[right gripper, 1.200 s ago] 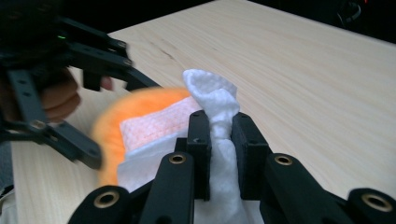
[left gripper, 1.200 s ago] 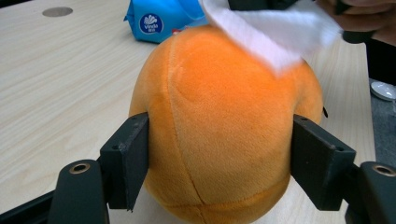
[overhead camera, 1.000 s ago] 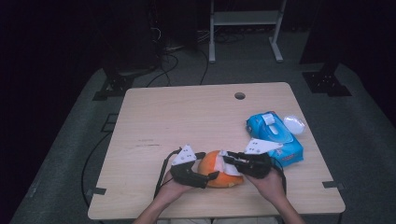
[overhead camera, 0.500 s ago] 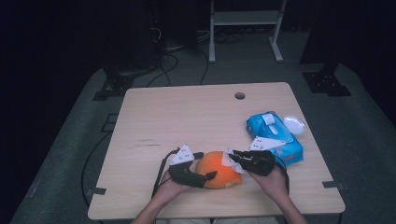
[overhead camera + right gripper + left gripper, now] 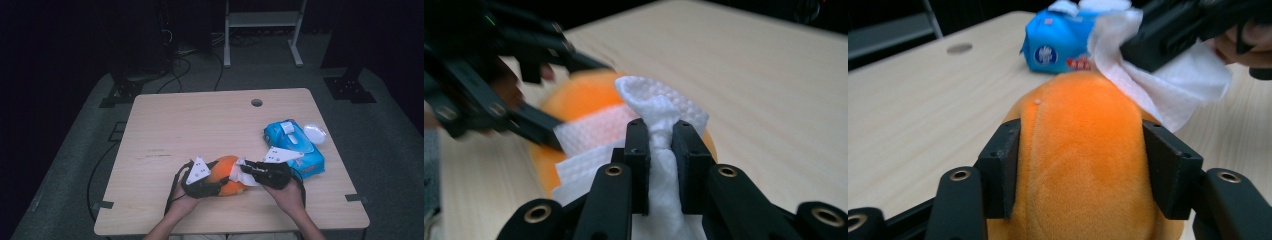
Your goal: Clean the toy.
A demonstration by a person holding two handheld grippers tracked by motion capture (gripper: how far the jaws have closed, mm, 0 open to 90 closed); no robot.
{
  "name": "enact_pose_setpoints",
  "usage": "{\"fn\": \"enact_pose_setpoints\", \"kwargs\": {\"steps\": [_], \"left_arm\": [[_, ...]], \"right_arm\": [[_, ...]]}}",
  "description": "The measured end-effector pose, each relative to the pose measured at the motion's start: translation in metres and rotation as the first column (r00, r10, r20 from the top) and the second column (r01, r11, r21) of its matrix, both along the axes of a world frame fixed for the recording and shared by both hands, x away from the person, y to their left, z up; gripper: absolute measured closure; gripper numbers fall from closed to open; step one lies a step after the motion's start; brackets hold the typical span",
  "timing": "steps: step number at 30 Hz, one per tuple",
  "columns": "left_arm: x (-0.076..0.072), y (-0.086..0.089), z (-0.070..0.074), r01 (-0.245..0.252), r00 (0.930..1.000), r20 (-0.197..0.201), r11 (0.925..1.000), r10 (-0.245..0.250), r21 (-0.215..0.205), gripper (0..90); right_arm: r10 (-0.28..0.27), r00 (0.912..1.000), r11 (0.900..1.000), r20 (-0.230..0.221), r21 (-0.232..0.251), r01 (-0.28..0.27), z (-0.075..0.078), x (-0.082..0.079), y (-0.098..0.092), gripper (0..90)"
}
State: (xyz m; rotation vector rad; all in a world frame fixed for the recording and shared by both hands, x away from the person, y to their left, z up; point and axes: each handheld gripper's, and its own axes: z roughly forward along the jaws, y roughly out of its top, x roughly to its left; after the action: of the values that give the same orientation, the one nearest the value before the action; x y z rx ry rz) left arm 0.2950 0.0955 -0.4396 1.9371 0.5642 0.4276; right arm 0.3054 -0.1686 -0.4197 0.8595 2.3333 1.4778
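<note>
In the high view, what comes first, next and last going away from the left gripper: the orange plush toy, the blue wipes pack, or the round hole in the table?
1. The orange plush toy: clamped in the left gripper, whose jaws have just closed onto it.
2. The blue wipes pack: off to the right.
3. The round hole: near the table's far edge.

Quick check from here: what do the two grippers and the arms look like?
Both the left gripper and the right gripper are black, each topped by a pale three-cornered plate with small dark dots. Flat black fingers sit on arms with brass-ringed holes. Black cables trail back. The forearms look bare, no sleeves.
</note>
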Motion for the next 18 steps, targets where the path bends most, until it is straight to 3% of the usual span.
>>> {"fn": "enact_pose_setpoints", "kwargs": {"steps": [4, 6, 8, 10, 11, 14, 15, 18], "left_arm": [[0.003, 0.009, -0.002, 0.024, 0.9977, -0.063, 0.9997, -0.024, 0.003, 34.5], [0.003, 0.014, -0.002, 0.039, 0.9956, -0.085, 0.9992, -0.040, -0.013, 27.2], [0.007, 0.018, -0.001, 0.027, 0.9911, -0.129, 0.9982, -0.034, -0.054, 11.7], [0.013, 0.025, -0.001, -0.008, 0.9816, -0.190, 0.9950, -0.012, -0.100, 6.5], [0.015, 0.026, -0.003, -0.009, 0.9783, -0.207, 0.9946, -0.012, -0.104, 7.4], [0.011, 0.020, -0.003, -0.001, 0.9839, -0.178, 0.9969, -0.013, -0.079, 18.9], [0.009, 0.016, -0.003, -0.010, 0.9872, -0.160, 0.9980, 0.000, -0.063, 21.8], [-0.001, 0.001, -0.003, -0.031, 0.9939, -0.106, 0.9993, 0.028, -0.023, 24.9]], "right_arm": [[-0.071, 0.9944, 0.997, -0.078, -0.024, 0.069, -0.023, 0.012, -0.010, 78.0], [-0.070, 0.9931, 0.997, -0.094, -0.020, 0.068, -0.027, 0.011, -0.011, 78.0], [-0.044, 0.9971, 0.999, -0.061, -0.015, 0.043, -0.020, 0.007, -0.003, 78.0], [-0.014, 0.9994, 1.000, -0.032, -0.011, 0.014, -0.013, 0.003, 0.003, 78.0], [-0.008, 0.9996, 1.000, -0.027, -0.009, 0.008, -0.012, 0.001, 0.004, 78.0], [-0.014, 0.9987, 1.000, -0.049, -0.016, 0.014, -0.017, 0.005, 0.000, 78.0], [-0.024, 0.9969, 1.000, -0.075, 0.010, 0.024, -0.019, 0.007, -0.004, 78.0], [-0.007, 0.9979, 0.999, -0.064, 0.049, 0.010, -0.011, 0.004, -0.003, 78.1]]}}
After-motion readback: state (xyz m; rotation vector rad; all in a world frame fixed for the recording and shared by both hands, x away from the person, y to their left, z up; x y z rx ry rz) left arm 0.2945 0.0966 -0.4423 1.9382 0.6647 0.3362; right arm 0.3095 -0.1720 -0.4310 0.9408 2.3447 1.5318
